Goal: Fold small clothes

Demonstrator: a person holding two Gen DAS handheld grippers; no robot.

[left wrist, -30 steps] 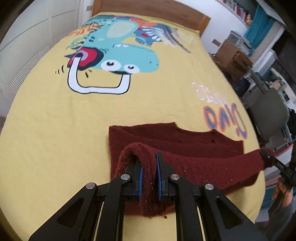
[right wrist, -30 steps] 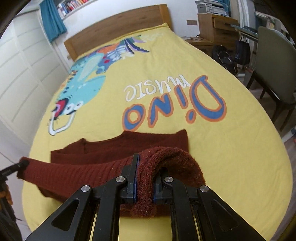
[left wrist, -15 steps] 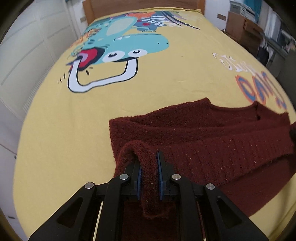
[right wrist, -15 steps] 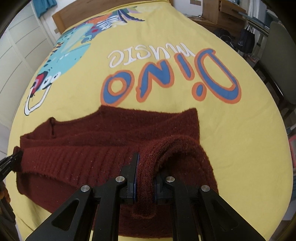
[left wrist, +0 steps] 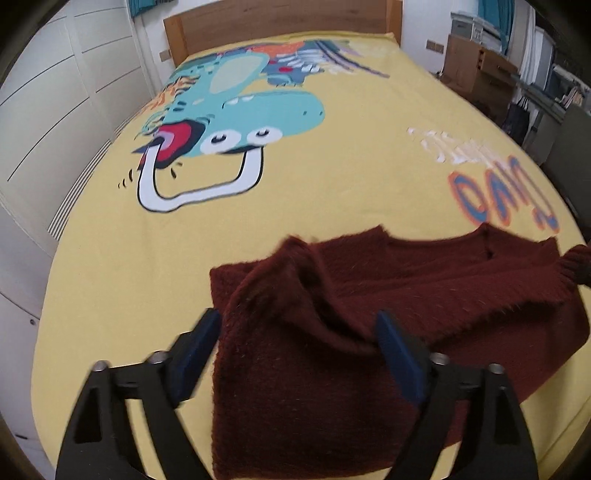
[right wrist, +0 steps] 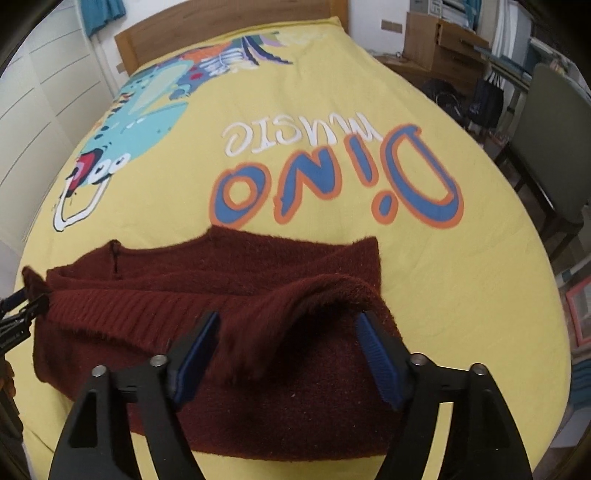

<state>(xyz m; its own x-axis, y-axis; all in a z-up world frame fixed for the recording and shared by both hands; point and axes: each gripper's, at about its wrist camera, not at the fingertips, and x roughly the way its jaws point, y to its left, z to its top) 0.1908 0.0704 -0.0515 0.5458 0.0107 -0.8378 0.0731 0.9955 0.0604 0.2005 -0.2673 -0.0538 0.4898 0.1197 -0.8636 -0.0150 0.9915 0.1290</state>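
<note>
A dark red knitted sweater (left wrist: pixel 388 295) lies on the yellow bedspread (left wrist: pixel 332 184) near its front edge, with its lower part folded up over the body. My left gripper (left wrist: pixel 299 339) is open, its blue-padded jaws spread either side of a raised fold at the sweater's left end. The sweater also shows in the right wrist view (right wrist: pixel 229 288). My right gripper (right wrist: pixel 288 343) is open too, jaws apart around a raised hump of fabric at the sweater's right end. The cloth sags loose between both pairs of jaws. The left gripper's tip shows at the far left of the right view (right wrist: pixel 22 314).
The bedspread carries a blue dinosaur print (left wrist: pixel 236 122) and "Dino music" lettering (right wrist: pixel 332 181). A wooden headboard (left wrist: pixel 280 26) stands at the far end. White wardrobe doors (left wrist: pixel 55 110) run along the left. A chair (right wrist: pixel 550 155) and wooden furniture (right wrist: pixel 439 40) stand right.
Both grippers were shut on the sweater's folded edge, carrying it forward over the body. Now both have opened and let the fabric go; it slumps onto the sweater.
</note>
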